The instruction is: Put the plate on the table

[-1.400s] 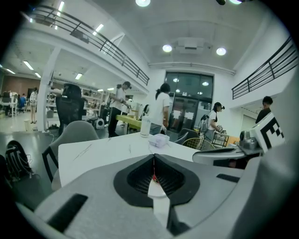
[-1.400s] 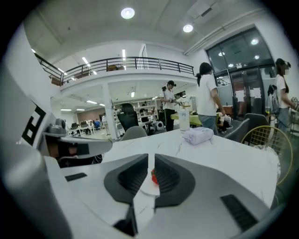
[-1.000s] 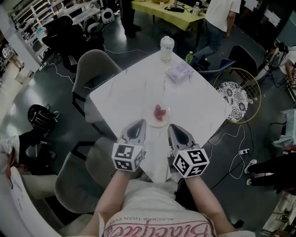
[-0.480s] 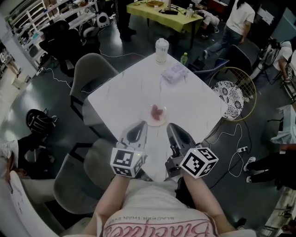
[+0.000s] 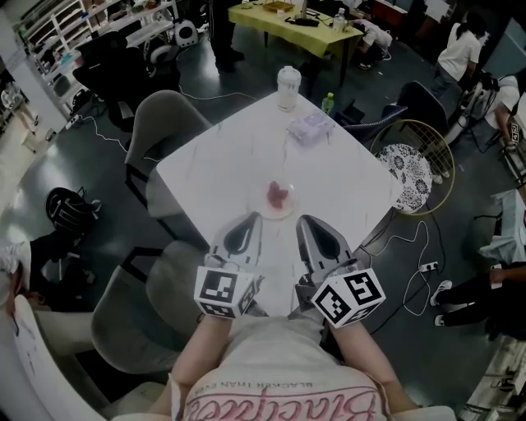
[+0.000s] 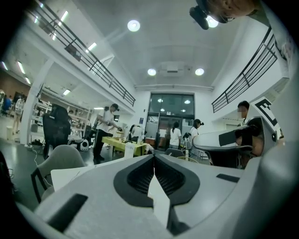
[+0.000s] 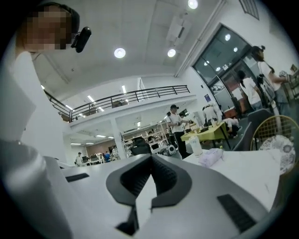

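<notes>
A small clear plate [image 5: 279, 200] with red pieces on it rests on the white square table [image 5: 222, 173], near the table's close corner. My left gripper [image 5: 247, 220] is just short of the plate on its left, jaws shut with nothing between them. Just right of the plate is my right gripper [image 5: 309, 224], likewise shut and empty. Both point forward and up, as the left gripper view [image 6: 153, 158] and right gripper view [image 7: 150, 161] look over the table into the hall. The plate is hidden in both gripper views.
At the table's far corner stands a white lidded cup [image 5: 287, 87]; a pale wrapped packet [image 5: 309, 128] lies nearer. Grey chairs [image 5: 156, 131] flank the table's left side, and a round wire chair [image 5: 415, 173] stands at the right. People stand by a yellow table [image 5: 288, 25] behind.
Both grippers drew back slightly toward me from the plate, and the right one rolled so that its marker cube shows another face. The plate stayed put on the table.
</notes>
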